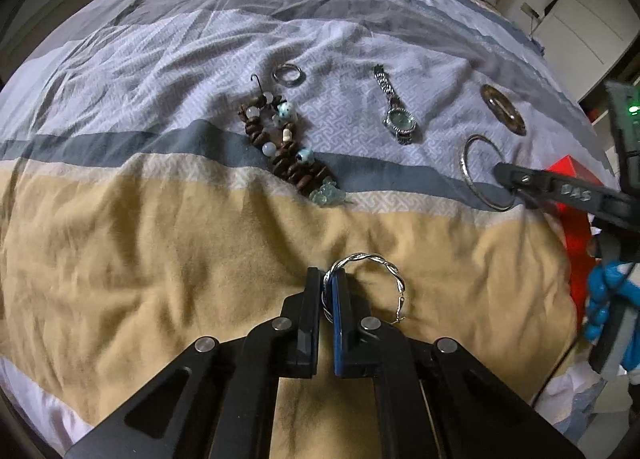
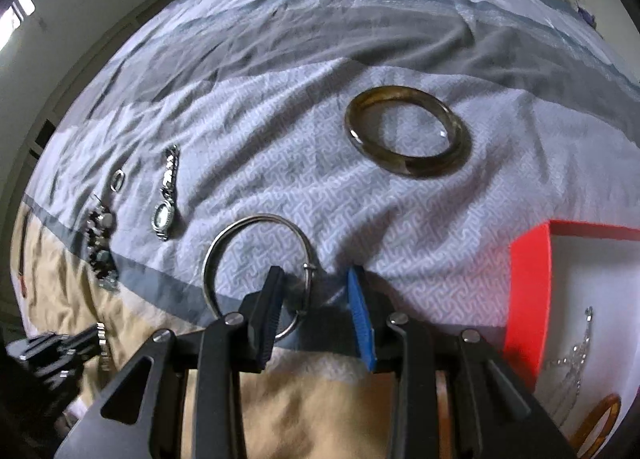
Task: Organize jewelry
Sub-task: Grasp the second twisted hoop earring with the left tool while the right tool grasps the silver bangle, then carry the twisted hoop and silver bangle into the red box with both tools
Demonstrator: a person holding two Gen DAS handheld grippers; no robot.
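Spread over the bed, the striped cover [image 1: 160, 239] lies under your left gripper [image 1: 328, 291], jaws pinched on a twisted silver hoop [image 1: 376, 271], while your right gripper [image 2: 316, 279], jaws apart, straddles a thin silver bangle [image 2: 256, 223]; farther off lie a watch [image 1: 400, 119] and brown bangle [image 2: 404, 139].

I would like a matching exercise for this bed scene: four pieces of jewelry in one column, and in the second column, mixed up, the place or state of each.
Column 1
1. twisted silver hoop
2. plain silver bangle
3. wristwatch
4. brown bangle

Column 2
A. lying straight on the patterned white stripe, next to the beaded bracelet
B. clamped in the left claw
C. lying free on the bedcover, beyond the red box
D. flat on the cover, one finger of the open right claw inside its ring

Pairs: 1-B, 2-D, 3-A, 4-C
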